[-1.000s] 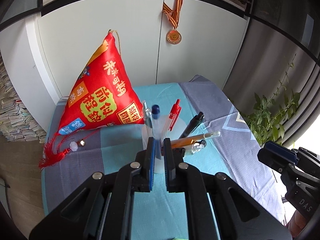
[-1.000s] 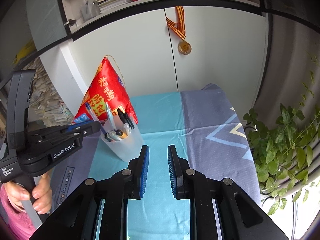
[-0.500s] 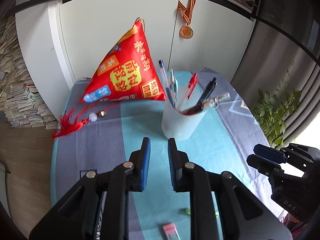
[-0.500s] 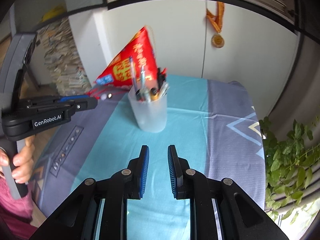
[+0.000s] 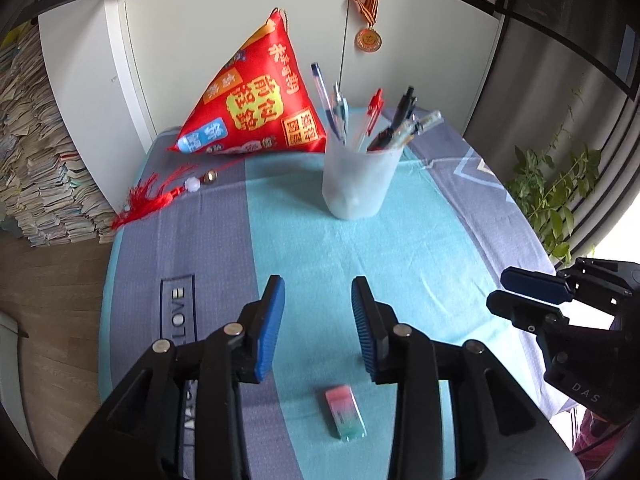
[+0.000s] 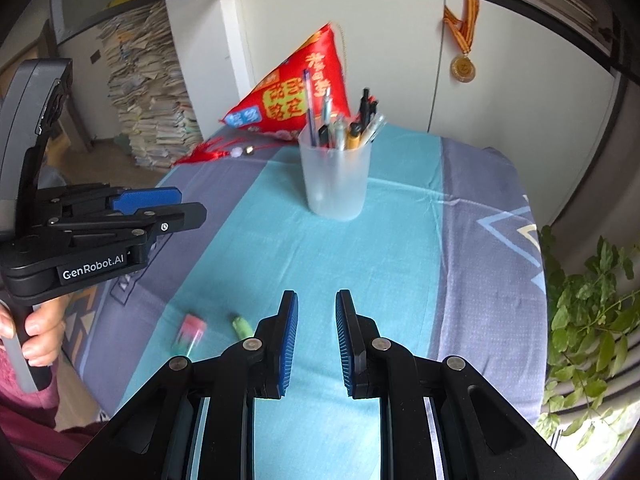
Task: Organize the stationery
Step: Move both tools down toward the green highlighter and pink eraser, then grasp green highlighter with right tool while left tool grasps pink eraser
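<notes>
Opening left gripper (image 5: 318, 300) above eraser (image 5: 345, 412)

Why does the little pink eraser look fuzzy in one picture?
In the right wrist view the eraser and the green thing beside it are smeared by motion blur; in the left wrist view the eraser looks sharper. Both fisheye views bend the cupboard edges.

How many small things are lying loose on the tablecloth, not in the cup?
2. A pink-and-green eraser lies near the front edge, and a small green piece lies just beside it. The black claws may hide others.
</notes>
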Tool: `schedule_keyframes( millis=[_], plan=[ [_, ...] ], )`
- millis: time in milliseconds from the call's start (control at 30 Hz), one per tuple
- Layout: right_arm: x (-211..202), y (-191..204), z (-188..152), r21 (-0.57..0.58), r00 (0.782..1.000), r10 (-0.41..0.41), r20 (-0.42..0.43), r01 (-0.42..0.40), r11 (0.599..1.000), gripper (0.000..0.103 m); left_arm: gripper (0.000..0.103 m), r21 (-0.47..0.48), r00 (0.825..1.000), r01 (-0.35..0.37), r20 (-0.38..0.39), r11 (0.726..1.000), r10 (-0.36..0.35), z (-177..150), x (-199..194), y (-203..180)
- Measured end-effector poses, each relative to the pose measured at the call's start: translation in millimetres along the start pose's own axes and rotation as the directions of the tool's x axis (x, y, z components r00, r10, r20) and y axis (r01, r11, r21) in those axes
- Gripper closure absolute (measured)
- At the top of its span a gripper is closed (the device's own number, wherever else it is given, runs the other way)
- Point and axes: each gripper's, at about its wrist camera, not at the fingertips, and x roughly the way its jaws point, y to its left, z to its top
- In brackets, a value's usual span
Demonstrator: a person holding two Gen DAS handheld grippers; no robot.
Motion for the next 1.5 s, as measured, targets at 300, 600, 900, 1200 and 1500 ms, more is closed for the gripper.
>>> schedule_keyframes(
  millis=[300, 600, 900, 1200, 1500],
  plan=[
    [21.9, 18.1, -31.4, -0.062, 0.994, 0.066, -0.093, -0.072, 0.995, 0.071, 0.070, 0.024, 0.994, 0.000, -0.106, 1.000, 0.002, -56.5, 7.7, -5.4],
    [29.8, 30.7, -46.3, -0.083, 0.986, 0.113, -0.122, -0.123, 0.989, 0.070, 0.070, 0.045, 0.988, 0.033, -0.155, 0.998, -0.026, -81.1, 11.8, -17.4],
    [48.0, 30.7, -48.6, -0.057, 0.987, 0.108, -0.116, -0.116, 0.992, 0.070, 0.071, 0.035, 0.978, 0.055, -0.202, 0.998, -0.047, -87.0, 26.4, -20.9],
    [55.5, 34.3, -52.2, -0.113, 0.992, 0.046, -0.121, -0.060, 0.992, 0.089, 0.078, 0.056, 0.983, 0.030, -0.185, 0.998, -0.019, -87.3, 29.2, -20.1],
    [19.1, 27.5, -53.4, -0.102, 0.996, 0.092, 0.001, -0.091, 0.991, 0.091, 0.085, 0.019, 0.992, 0.008, -0.127, 1.000, -0.006, -76.4, 17.0, -2.0]
  ],
)
